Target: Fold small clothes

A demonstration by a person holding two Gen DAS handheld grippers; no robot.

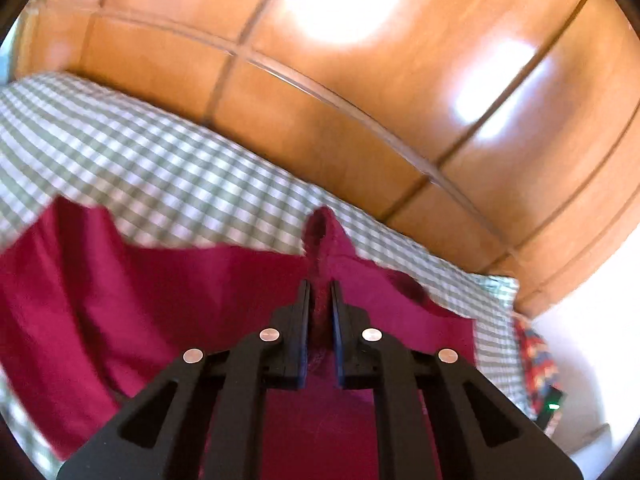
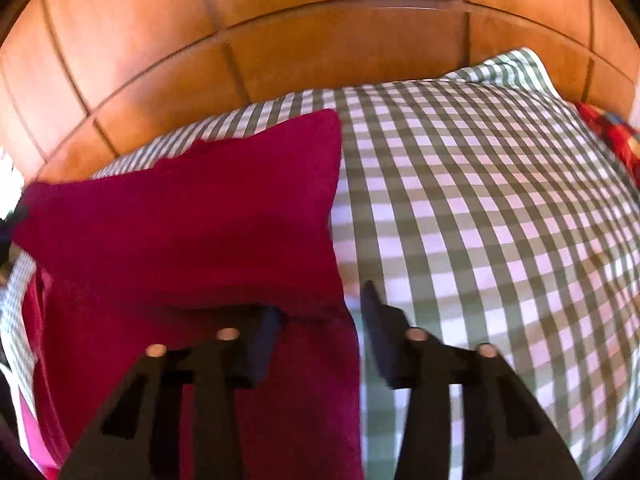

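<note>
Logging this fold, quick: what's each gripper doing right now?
Left gripper: shut on the red garment, pinching a raised fold.
Right gripper: open, at the garment's edge over the checked sheet, gripping nothing.

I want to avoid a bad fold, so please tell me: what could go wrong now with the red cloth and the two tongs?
1. The left tongs pinch only a narrow ridge of the red cloth; it may slip out when pulled.
2. The right tongs are open, straddling the cloth's edge without gripping it, so that side may sag or fold crookedly.
3. Both views are blurred, which suggests fast motion; this may drag the checked sheet along.
</note>
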